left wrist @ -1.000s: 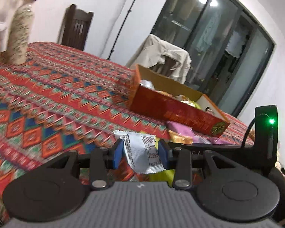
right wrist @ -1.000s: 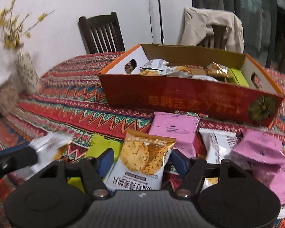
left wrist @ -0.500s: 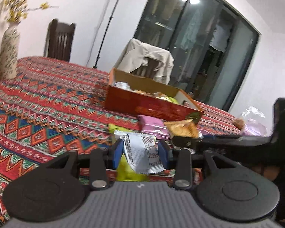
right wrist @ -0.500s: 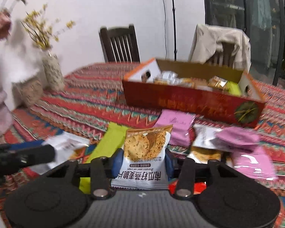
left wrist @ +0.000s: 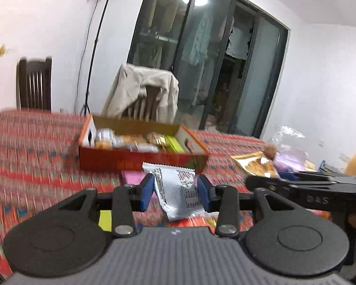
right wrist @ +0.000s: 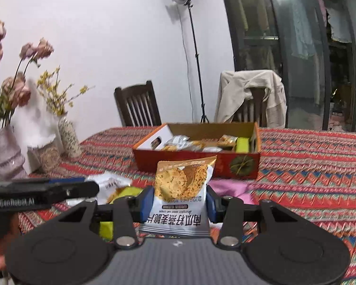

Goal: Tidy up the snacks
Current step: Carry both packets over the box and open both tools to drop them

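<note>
My left gripper (left wrist: 175, 190) is shut on a white printed snack packet (left wrist: 178, 192) and holds it above the table, short of the red cardboard box (left wrist: 140, 161). My right gripper (right wrist: 179, 200) is shut on a gold-and-white oat crisp packet (right wrist: 181, 190), also lifted, in front of the same box (right wrist: 194, 163). The box holds several snack packets. A pink packet (right wrist: 227, 188) and a green packet (right wrist: 128, 192) lie on the cloth below. The left gripper shows at the left in the right wrist view (right wrist: 47, 190).
The table has a red patterned cloth (right wrist: 308, 166). Vases with flowers (right wrist: 66, 135) stand at the left. Two chairs (right wrist: 137, 106) stand behind the table, one draped with a beige jacket (right wrist: 251, 90). A light stand (right wrist: 194, 47) is behind.
Both grippers have risen and pulled back from the table with their packets. The right gripper closed on the oat crisp packet and lifted it off the cloth.
</note>
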`<state>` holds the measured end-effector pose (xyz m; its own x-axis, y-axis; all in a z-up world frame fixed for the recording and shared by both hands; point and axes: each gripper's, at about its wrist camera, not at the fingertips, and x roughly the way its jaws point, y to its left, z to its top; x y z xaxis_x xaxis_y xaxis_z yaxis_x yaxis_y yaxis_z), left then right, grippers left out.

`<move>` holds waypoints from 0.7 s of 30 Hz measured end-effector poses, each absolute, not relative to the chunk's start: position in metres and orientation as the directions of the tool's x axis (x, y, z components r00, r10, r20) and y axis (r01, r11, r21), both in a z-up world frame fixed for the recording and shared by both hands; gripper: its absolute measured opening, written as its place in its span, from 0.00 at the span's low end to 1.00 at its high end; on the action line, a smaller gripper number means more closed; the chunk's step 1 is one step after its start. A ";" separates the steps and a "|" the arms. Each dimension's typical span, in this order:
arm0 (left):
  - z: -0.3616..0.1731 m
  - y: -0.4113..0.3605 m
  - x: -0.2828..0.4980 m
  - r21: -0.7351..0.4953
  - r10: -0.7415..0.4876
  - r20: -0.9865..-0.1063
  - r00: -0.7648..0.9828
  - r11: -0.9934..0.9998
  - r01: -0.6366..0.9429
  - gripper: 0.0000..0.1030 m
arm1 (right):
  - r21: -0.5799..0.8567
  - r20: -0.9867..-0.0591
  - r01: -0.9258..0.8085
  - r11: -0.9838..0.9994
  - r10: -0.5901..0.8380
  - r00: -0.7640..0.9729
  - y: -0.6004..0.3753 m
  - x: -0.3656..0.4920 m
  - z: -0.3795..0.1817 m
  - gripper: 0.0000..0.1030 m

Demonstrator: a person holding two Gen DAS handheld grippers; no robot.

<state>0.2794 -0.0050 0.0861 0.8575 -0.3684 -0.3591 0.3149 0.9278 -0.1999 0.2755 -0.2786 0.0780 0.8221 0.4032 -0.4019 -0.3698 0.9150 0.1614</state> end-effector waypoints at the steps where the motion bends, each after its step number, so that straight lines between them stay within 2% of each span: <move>1: 0.092 -0.005 0.292 -0.187 -0.368 -0.353 0.860 0.929 0.320 0.39 | 0.162 -0.394 -0.374 0.913 0.407 0.824 -0.283 0.281 0.082 0.43; 5: 0.114 -0.001 0.363 -0.199 -0.385 -0.376 0.843 0.922 0.333 0.39 | 0.176 -0.370 -0.417 0.892 0.452 0.811 -0.292 0.331 0.101 0.43; 9: 0.125 -0.003 0.454 -0.165 -0.353 -0.431 0.830 0.935 0.313 0.40 | 0.220 -0.397 -0.433 0.874 0.486 0.779 -0.288 0.418 0.114 0.43; 12: 0.122 -0.005 0.518 -0.153 -0.327 -0.474 0.818 0.945 0.289 0.40 | 0.276 -0.444 -0.423 0.863 0.504 0.741 -0.277 0.494 0.113 0.43; 15: 0.108 -0.010 0.583 -0.166 -0.324 -0.527 0.786 0.946 0.278 0.40 | 0.272 -0.518 -0.393 0.878 0.478 0.709 -0.257 0.566 0.104 0.43; 21: 0.050 -0.019 0.688 -0.163 -0.268 -0.666 0.696 0.963 0.214 0.40 | 0.278 -0.688 -0.326 0.903 0.424 0.588 -0.214 0.687 0.049 0.43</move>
